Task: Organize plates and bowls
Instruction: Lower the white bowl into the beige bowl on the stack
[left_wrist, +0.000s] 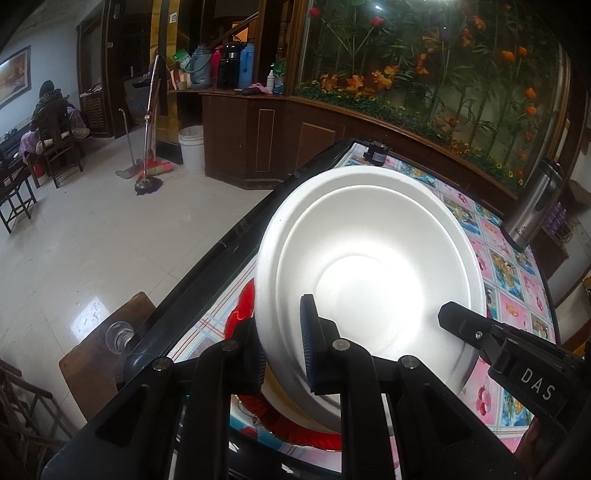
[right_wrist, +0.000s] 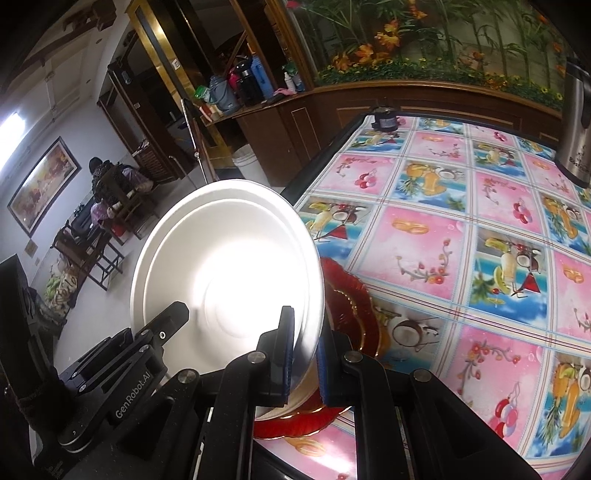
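A white bowl (left_wrist: 369, 258) hangs tilted over the table's near left corner, held by both grippers at opposite rims. My left gripper (left_wrist: 280, 321) is shut on its left rim, and the blue pads (left_wrist: 306, 332) pinch the wall. My right gripper (right_wrist: 306, 325) is shut on the right rim of the same white bowl (right_wrist: 229, 258). Each view also shows the other hand's gripper: the right gripper (left_wrist: 461, 325) and the left gripper (right_wrist: 166, 321). Right below the bowl, a red scalloped plate (right_wrist: 351, 302) lies on the tablecloth. The bowl mostly hides the red plate (left_wrist: 240, 317) in the left wrist view.
A steel thermos (right_wrist: 576, 129) stands at the table's far right, and a small black object (right_wrist: 384, 120) at its far edge. The fruit-patterned tablecloth (right_wrist: 461, 240) covers the table. Beside the table's left edge, a glass (left_wrist: 118, 336) sits on a wooden stool. A person sits far off.
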